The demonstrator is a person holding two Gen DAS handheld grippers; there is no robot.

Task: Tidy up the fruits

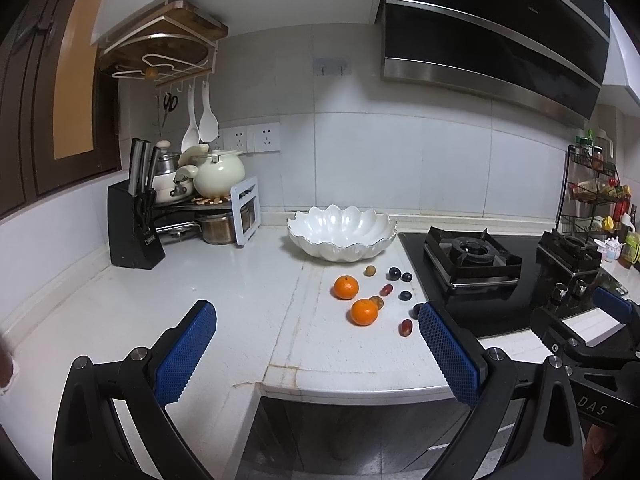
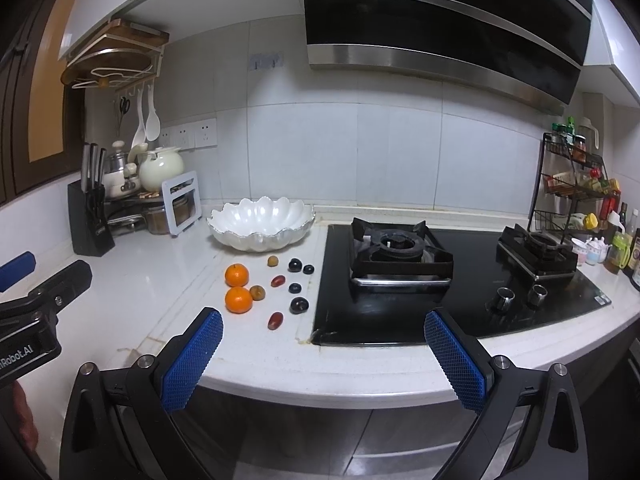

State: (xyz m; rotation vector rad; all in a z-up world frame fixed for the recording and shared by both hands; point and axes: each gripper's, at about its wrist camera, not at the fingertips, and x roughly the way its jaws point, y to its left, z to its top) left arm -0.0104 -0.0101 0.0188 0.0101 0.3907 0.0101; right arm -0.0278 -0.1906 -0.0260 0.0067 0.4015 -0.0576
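Observation:
A white scalloped bowl [image 1: 342, 236] [image 2: 260, 226] stands empty at the back of the white counter. In front of it lie two oranges [image 1: 346, 287] [image 2: 237, 275], the nearer one [image 1: 364, 312] [image 2: 239, 300], with several dark grapes [image 1: 394, 273] [image 2: 295, 265], red grapes [image 1: 405, 328] [image 2: 275, 320] and small brown fruits [image 1: 369, 270] [image 2: 257, 292]. My left gripper [image 1: 316, 320] hovers open above the counter's front edge, short of the fruit. My right gripper [image 2: 323, 330] is open too, held off the front edge right of the fruit. Nothing sits between either pair of fingers.
A black gas hob [image 2: 400, 264] with two burners lies right of the fruit. A knife block [image 1: 134, 228], pots and a rack [image 1: 200, 200] fill the back left corner. A spice rack [image 2: 576, 188] and bottles stand at the far right. A range hood [image 2: 440, 20] hangs overhead.

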